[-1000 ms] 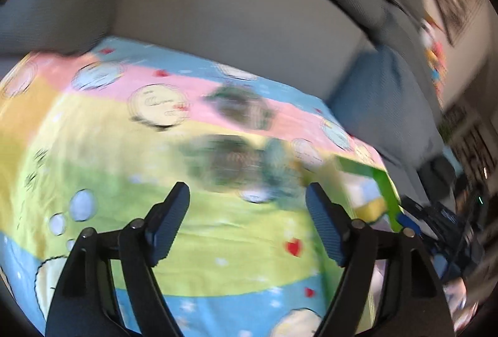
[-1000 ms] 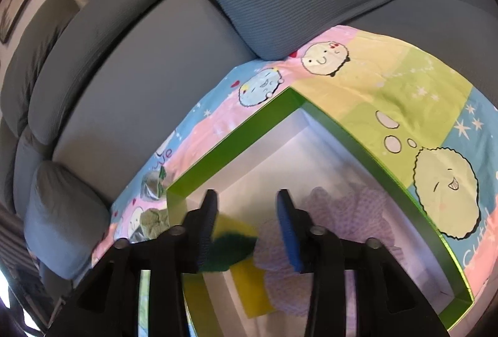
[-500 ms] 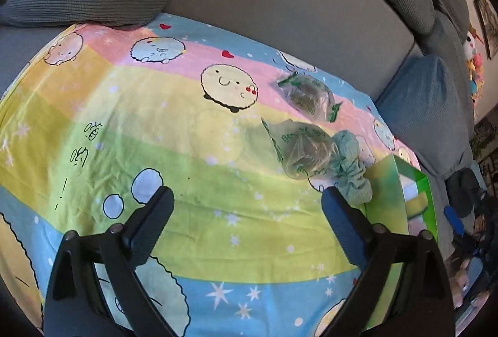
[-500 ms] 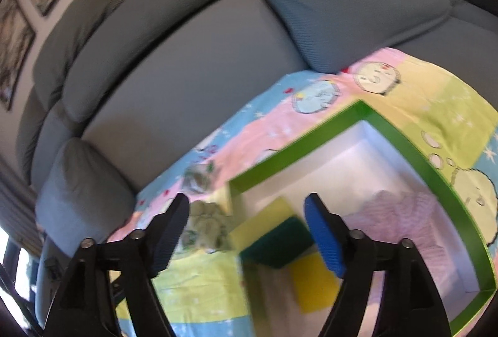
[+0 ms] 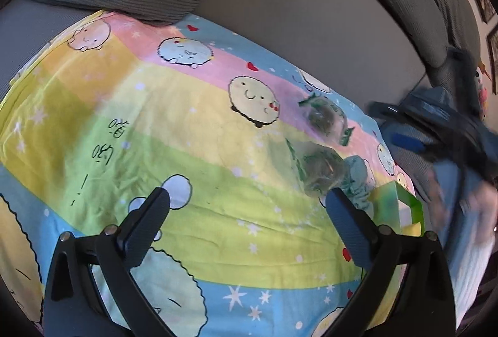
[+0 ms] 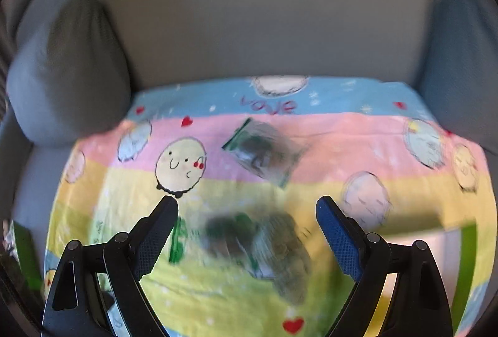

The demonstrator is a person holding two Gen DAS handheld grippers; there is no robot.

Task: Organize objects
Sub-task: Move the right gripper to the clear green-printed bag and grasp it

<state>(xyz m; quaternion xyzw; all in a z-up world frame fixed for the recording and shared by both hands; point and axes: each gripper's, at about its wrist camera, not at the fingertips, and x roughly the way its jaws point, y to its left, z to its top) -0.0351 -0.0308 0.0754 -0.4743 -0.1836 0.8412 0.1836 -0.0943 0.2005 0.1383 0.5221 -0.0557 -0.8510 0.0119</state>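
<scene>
Two clear bags with dark green contents lie on a colourful cartoon blanket (image 5: 186, 156). The far bag (image 5: 325, 119) and the near bag (image 5: 317, 170) show in the left wrist view, with a pale green cloth (image 5: 358, 178) beside the near one. My left gripper (image 5: 247, 212) is open and empty, left of the near bag. In the right wrist view my right gripper (image 6: 246, 212) is open and empty, with the near bag (image 6: 246, 239) blurred between its fingers and the far bag (image 6: 264, 155) beyond. A green-rimmed box (image 5: 411, 206) sits at the right.
The blanket lies on a grey sofa seat with a backrest (image 6: 264, 32) behind and cushions at both sides (image 6: 68, 72). The box edge (image 6: 467, 246) also shows in the right wrist view. The other gripper (image 5: 435, 138), blurred, shows at the right of the left wrist view.
My right gripper has left the box and swung left over the bags, now straddling the near one. My left gripper has drifted left and back, staying open.
</scene>
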